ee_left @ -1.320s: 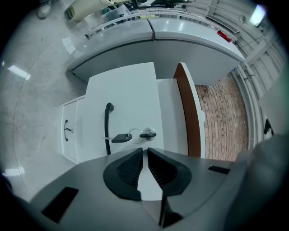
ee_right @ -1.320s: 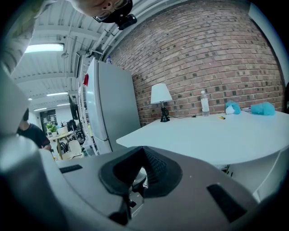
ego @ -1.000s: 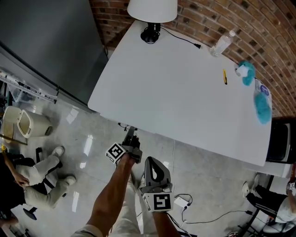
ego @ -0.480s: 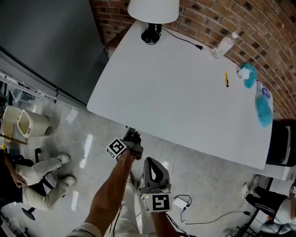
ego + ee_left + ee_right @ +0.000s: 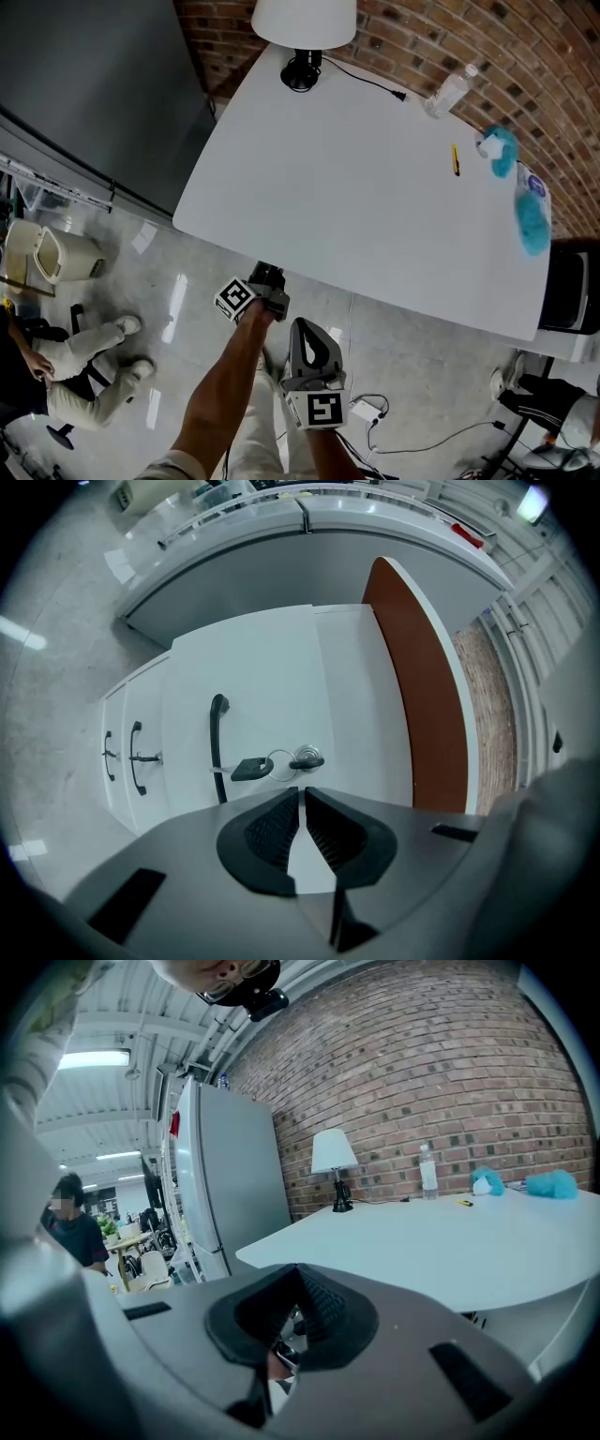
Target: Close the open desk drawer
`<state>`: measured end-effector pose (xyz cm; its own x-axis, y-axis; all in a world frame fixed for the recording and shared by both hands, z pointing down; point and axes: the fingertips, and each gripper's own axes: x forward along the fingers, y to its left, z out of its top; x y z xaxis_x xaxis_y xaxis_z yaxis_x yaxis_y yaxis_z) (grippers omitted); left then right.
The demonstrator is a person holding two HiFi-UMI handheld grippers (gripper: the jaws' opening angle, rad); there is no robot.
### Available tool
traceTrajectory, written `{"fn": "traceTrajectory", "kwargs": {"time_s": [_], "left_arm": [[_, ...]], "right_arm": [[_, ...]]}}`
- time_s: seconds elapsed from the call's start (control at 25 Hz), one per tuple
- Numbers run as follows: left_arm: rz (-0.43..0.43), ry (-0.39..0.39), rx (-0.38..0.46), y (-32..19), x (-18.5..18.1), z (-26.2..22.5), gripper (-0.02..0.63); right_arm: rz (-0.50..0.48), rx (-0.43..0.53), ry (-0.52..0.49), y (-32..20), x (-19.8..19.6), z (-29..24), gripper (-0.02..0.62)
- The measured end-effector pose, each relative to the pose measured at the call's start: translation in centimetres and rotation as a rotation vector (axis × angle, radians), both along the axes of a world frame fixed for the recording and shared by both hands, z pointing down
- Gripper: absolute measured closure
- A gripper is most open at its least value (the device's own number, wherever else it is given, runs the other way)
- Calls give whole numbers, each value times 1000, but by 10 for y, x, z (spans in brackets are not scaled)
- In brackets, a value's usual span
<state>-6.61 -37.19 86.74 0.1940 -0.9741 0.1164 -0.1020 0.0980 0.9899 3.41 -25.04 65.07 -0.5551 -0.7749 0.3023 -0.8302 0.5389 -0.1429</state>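
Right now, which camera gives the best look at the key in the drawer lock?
The left gripper view: it looks straight at the white drawer front, with the key stuck in it beyond the shut left tongs. In the head view the table hides it; the right gripper view faces that table and the lamp.

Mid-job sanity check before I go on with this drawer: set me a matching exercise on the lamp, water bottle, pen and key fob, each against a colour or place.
Things:
1. lamp
2. water bottle
3. pen
4. key fob

Descriptions:
A. yellow, lying flat on the desk top
B. hanging from the lock beside the black handle
C. clear, upright near the brick wall
D. white shade, at the desk's far corner

Pairs: 1-D, 2-C, 3-A, 4-B
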Motion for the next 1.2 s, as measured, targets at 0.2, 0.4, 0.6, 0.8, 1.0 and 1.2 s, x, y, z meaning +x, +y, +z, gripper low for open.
{"fn": "traceTrajectory", "kwargs": {"time_s": [0.2,0.4,0.6,0.8,1.0,1.2], "left_arm": [[-2,26,2,3,-2,3,592],[22,29,13,13,2,4,591],[20,29,33,13,8,-10,591],[29,-20,50,23,4,-19,591],[11,111,68,29,13,-32,592],[6,103,65,43,10,-36,591]], "right_arm": [[4,-3,-7,2,-5,-2,594],[10,-2,5,4,-6,1,594],[18,-4,7,4,-7,0,594],[17,-2,9,6,-13,-3,594],[27,0,12,7,-12,-2,594],[35,0,7,9,-11,-6,594]]}}
